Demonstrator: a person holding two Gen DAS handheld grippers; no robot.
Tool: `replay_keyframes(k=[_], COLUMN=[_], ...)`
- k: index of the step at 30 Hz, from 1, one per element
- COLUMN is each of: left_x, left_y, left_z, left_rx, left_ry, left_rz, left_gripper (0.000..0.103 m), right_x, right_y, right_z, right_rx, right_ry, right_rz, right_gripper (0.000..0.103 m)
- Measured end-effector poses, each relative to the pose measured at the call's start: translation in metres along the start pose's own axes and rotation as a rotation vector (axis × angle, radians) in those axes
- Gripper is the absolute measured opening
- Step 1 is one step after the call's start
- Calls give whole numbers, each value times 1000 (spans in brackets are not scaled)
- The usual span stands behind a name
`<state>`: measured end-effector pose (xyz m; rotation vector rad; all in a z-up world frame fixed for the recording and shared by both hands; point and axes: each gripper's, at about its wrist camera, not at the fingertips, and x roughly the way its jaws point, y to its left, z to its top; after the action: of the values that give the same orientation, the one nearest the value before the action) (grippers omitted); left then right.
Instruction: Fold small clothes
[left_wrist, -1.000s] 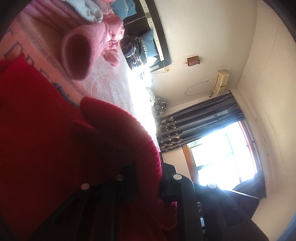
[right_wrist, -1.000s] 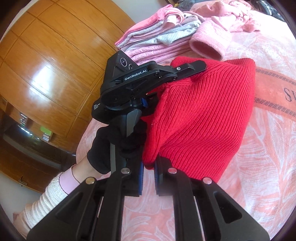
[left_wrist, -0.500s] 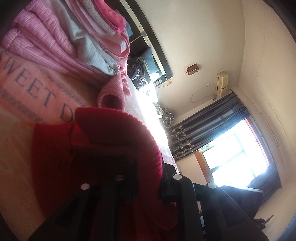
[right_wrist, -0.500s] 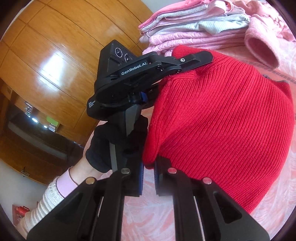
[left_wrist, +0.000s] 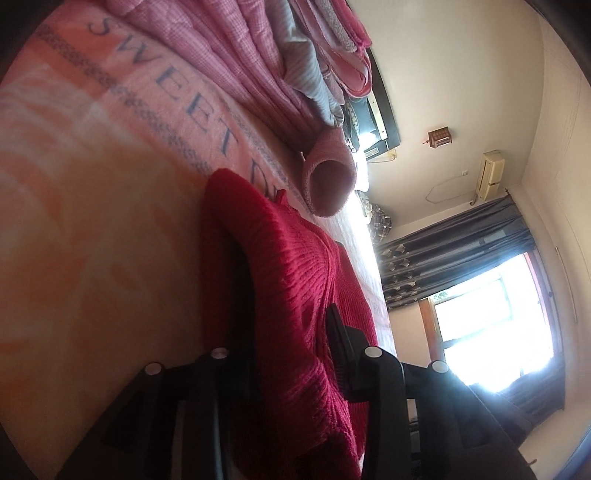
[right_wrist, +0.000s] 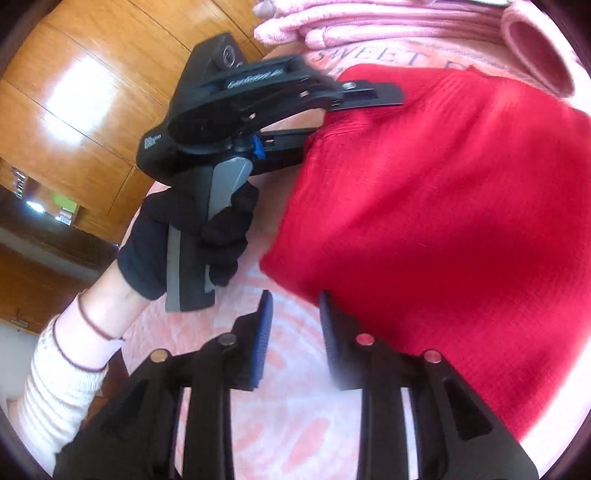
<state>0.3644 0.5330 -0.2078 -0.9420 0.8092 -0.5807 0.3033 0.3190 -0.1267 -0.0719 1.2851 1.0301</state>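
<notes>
Now red sweater (right_wrist: 436, 206) pinched in left tool (right_wrist: 343, 110) — right tool (right_wrist: 293, 332) agape, empty, just beside its hem.

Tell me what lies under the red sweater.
The red sweater lies on the pink bedspread, whose lettered band shows beyond its far edge. Anything else beneath the knit is covered and cannot be seen.

One red sweater (right_wrist: 436, 206) at centre, one pink stack (left_wrist: 266, 62) at twelve o'clock, one pink sleeve (left_wrist: 327, 184) beside it, two grippers (right_wrist: 295, 328) (left_wrist: 288, 332), one gloved hand (right_wrist: 192, 236), one window (left_wrist: 491, 317) at four o'clock.
</notes>
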Motion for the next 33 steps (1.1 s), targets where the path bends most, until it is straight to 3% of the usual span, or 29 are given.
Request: replay_keyframes(k=[3,5,7,11,13,18,19,22,27,30,33], left_x=[-4,-11,-22,-49,-56,-52,-48,-40,-36,-31,-28], left_y=[-7,-11,-17,-34,-42,-60,-63,-68,-65,-60,-46], left_z=[-4,-11,-21,-53,-68,-87,-89,-92,-100,-106,-110], left_rx=[2,-30,-32,6,16,65,75,85,73,88,78], left_ry=[21,19,22,9,2,1,12,34,63,88,90], left_rz=[9,-26,20,95,123,180,183,203,201,275,294], left_gripper=[50,56,57,58,58,58,58,58,57,56,46], right_x=[-41,-68,-87,-90,-87,-80,-78,-75,-101,-104,-83], right_y=[-23,-45,-67,-100,-109,-116,-116,-124,-127,-133,-146], right_z=[-19,-34,-51,-71,-80,-66,-63,-59,-67,-74,-88], right_rx=[46,119,195,282,361,412,413,429,381,377,403], right_ry=[-42,-68,-75,-45,-38,-51,-49,-45,-73,-58,-4], right_rz=[-80,-143,-167,-139,-63,-16,-8,9,-8,-38,-68], right_gripper=[36,45,45,46,46,49,48,13,10,9,9])
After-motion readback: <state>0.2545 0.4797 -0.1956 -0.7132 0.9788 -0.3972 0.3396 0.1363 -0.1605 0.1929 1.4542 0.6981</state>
